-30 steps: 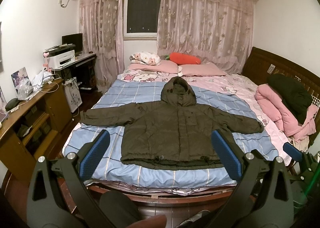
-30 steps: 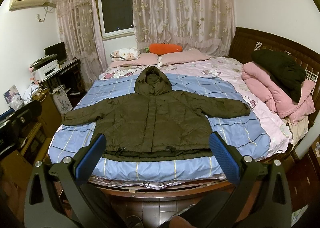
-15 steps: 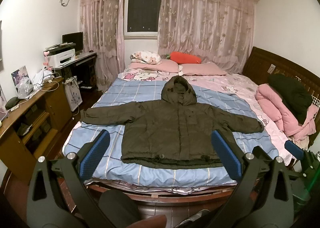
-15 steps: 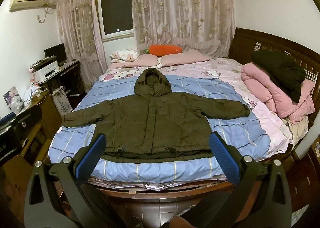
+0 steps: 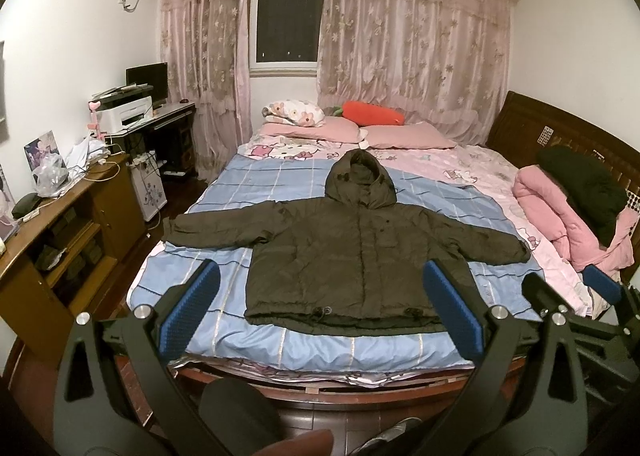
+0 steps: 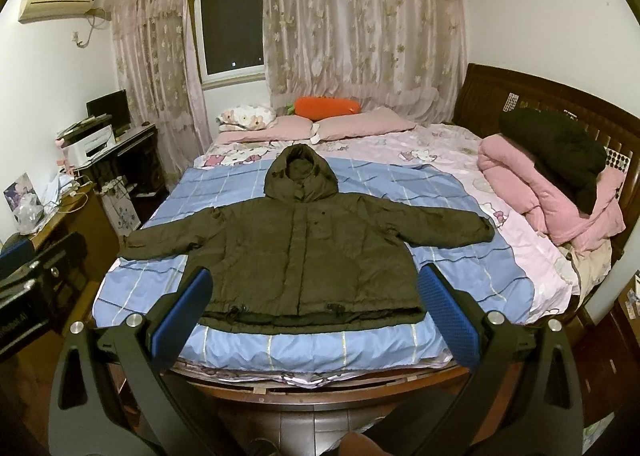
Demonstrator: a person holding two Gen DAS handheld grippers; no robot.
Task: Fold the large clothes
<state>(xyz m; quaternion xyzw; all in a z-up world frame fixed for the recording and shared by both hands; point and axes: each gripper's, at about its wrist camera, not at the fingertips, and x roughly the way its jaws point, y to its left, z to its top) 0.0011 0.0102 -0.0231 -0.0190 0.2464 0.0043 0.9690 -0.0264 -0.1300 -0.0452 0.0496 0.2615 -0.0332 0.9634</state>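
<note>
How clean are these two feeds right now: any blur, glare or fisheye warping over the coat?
Left wrist view: sharp, warm indoor light, no glare on the olive coat; walls and bed edge bow strongly. Right wrist view: the same barrel warp, black corners, coat evenly lit, dark window.

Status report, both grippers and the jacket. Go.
Left gripper open, empty, short of the bed. Right gripper open, empty. Olive hooded jacket flat on blue sheet, sleeves spread, unfolded. Nothing lies on the jacket.
</note>
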